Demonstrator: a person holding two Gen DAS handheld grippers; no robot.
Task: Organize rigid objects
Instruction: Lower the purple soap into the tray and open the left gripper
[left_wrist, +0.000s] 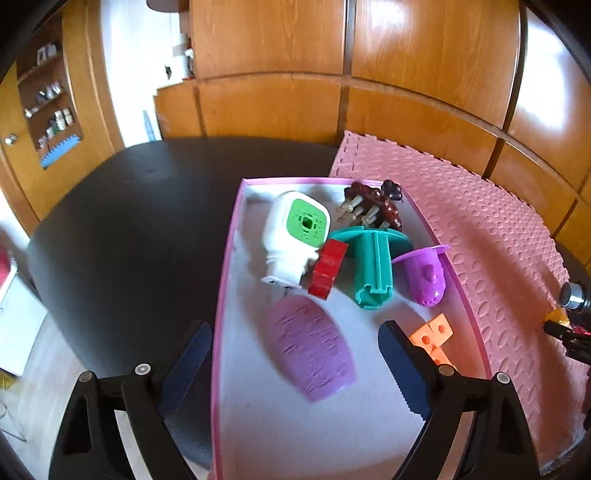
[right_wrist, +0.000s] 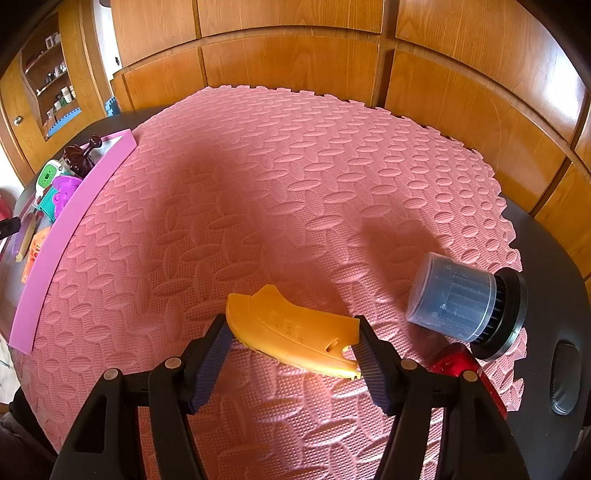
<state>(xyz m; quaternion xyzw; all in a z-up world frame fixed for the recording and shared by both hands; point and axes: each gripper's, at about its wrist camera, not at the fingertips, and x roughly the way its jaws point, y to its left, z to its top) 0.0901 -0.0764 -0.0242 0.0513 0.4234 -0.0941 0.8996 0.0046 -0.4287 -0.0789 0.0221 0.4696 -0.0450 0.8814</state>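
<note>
My right tool is clamped on a curved orange plastic piece, its blue ribbed pads pressing the piece's two ends, holding it over the near part of the pink embossed foam mat that covers most of the dark round bench. Just beside it toward the mat's right edge lies a translucent grey cylindrical filter on a black ribbed base, tipped on its side, and a shiny red object sits partly hidden behind the tool's right arm.

My left tool stands with its fingers wide apart and nothing pinched, one finger outside the left wall of the pink-rimmed white tray, the other over its floor. Between them, free on the tray floor, lies a purple ribbed oval silicone pad. Farther toward the tray's far end cluster a white bottle-shaped device with a green square face, a red plastic block leaning against it, a teal flanged plastic post, a purple perforated cup and a dark brown pronged piece. Orange holed cubes lie at the tray's right wall. The tray sits on the bench against the mat's left edge.
</note>
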